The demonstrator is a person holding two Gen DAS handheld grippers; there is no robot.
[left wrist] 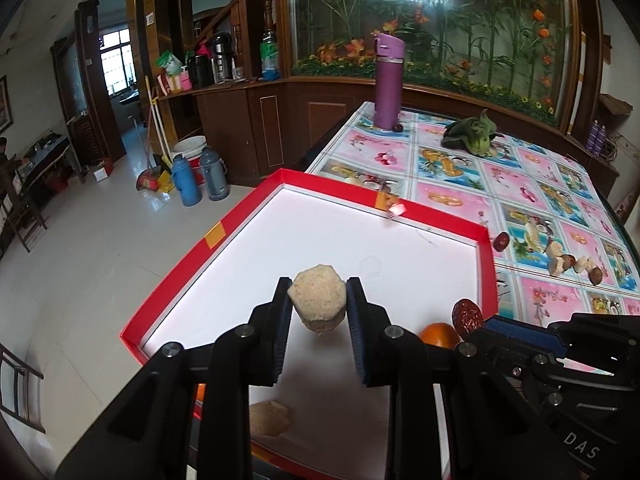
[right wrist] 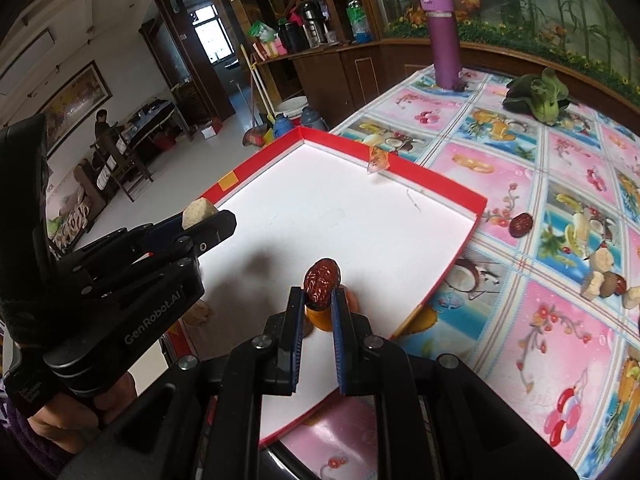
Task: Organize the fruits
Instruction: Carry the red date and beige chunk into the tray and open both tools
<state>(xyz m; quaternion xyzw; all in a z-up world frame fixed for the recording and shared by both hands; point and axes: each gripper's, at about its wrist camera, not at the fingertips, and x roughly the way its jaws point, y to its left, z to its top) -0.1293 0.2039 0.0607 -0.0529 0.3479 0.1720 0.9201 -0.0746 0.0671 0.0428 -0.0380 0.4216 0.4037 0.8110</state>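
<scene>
Black left gripper [left wrist: 319, 292] with blue pads, closed on a beige rough lump [left wrist: 316, 300]; lump pinched at both sides near the fingertips and held in the air above the white floor of the tray [left wrist: 360, 192]. From the right wrist view, same gripper [right wrist: 208, 224] seen from the side, lump [right wrist: 198, 212] sticking up out of it, a hand [right wrist: 108, 400] wrapped around the handle below.

Right gripper [right wrist: 318, 294] closed tightly on a wrinkled red date [right wrist: 321, 280]; date standing upright between the pads, its top above the fingertips. In the left wrist view, this date [left wrist: 467, 316] at the tip of the right gripper [left wrist: 520, 328], over the near right part of the tray.

Directly under the date, an orange fruit [right wrist: 320, 320] lying inside the tray, close to the red wall. Second beige lump [left wrist: 270, 418] also on the tray floor, near the front edge, partly hidden behind the left fingers.

Tray with red rim and white inside, resting on a tablecloth [left wrist: 520, 200] printed with fruit pictures. Outside the tray, just beside its right wall, another date [left wrist: 501, 241] on the cloth. Farther right, a small group of beige and brown pieces [left wrist: 572, 264]. At the far side of the table, a green leafy vegetable [left wrist: 472, 132] and a tall purple bottle [left wrist: 388, 80], well apart from the tray.
</scene>
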